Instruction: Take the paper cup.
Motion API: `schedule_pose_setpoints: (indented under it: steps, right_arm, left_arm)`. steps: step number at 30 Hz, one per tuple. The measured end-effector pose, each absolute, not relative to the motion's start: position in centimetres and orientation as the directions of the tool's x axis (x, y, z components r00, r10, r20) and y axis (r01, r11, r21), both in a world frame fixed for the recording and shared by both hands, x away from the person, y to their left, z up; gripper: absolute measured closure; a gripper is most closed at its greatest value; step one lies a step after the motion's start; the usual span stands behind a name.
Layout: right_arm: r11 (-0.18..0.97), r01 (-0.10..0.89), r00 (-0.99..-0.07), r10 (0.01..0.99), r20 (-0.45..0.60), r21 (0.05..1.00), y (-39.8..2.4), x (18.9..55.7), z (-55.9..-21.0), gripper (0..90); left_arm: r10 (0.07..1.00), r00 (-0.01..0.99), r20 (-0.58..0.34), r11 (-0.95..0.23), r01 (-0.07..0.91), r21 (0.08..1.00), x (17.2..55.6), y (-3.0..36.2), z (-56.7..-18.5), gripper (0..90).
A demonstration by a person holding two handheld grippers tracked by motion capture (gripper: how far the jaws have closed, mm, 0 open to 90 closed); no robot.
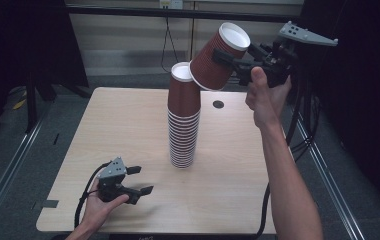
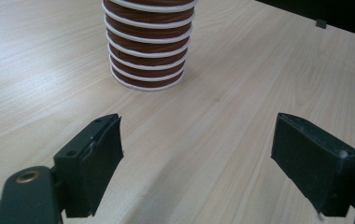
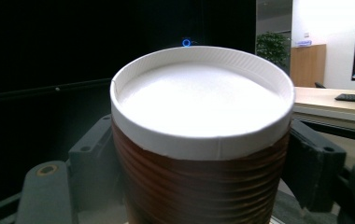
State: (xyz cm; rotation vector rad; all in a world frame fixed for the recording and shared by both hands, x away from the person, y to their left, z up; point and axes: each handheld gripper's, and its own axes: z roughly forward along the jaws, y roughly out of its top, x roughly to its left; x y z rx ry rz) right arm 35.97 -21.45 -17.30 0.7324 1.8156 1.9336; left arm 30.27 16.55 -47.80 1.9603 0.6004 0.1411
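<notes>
Here the right gripper (image 1: 228, 62), clamped on a cup (image 1: 219, 56), tilts beside the stack (image 1: 183, 120); next, seating or removal needs alignment. Left gripper (image 1: 140, 180) rests open and empty near the table's (image 1: 128, 125) front edge.

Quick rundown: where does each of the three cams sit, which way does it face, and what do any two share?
High view: above the person's side, looking forward and down on the table; both forearms, left claw open, right claw gripping a tilted cup.
Left gripper view: on the left claw, low, facing the stack; its two jaws show.
Right gripper view: on the right claw, facing across the room; jaws flank the cup.
Shared: the high and left gripper views show the stack; the high and right gripper views show the cup.
</notes>
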Motion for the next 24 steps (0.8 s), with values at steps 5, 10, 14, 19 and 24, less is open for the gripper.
schedule_pose_setpoints:
  steps: [5, 10, 14, 19, 24]
  right_arm:
    - [-0.084, 0.077, -0.777, 0.619, 0.113, 0.993, -22.3, 35.8, -17.5, 22.9]
    - [-0.084, 0.084, -0.767, 0.631, 0.119, 0.993, -23.2, 35.5, -18.2, 22.8]
    - [-0.078, 0.091, -0.756, 0.643, 0.119, 0.993, -23.9, 35.2, -18.7, 22.8]
    - [-0.058, 0.11, -0.75, 0.651, 0.121, 0.992, -24.5, 34.7, -19.5, 22.9]
    - [-0.021, 0.146, -0.745, 0.655, 0.124, 0.989, -24.7, 34.5, -21.5, 22.9]
  left_arm:
    - [0.469, 0.868, -0.16, -0.333, 0.342, 0.879, 30.3, 16.5, -47.8, 16.3]
    - [0.476, 0.865, -0.158, -0.32, 0.338, 0.885, 30.4, 16.5, -47.7, 16.3]
    - [0.474, 0.862, -0.179, -0.299, 0.348, 0.888, 30.5, 16.4, -47.6, 16.3]
    - [0.475, 0.859, -0.189, -0.296, 0.359, 0.885, 30.7, 16.3, -47.5, 15.8]
    - [0.461, 0.861, -0.212, -0.293, 0.374, 0.88, 30.9, 16.0, -46.9, 15.7]
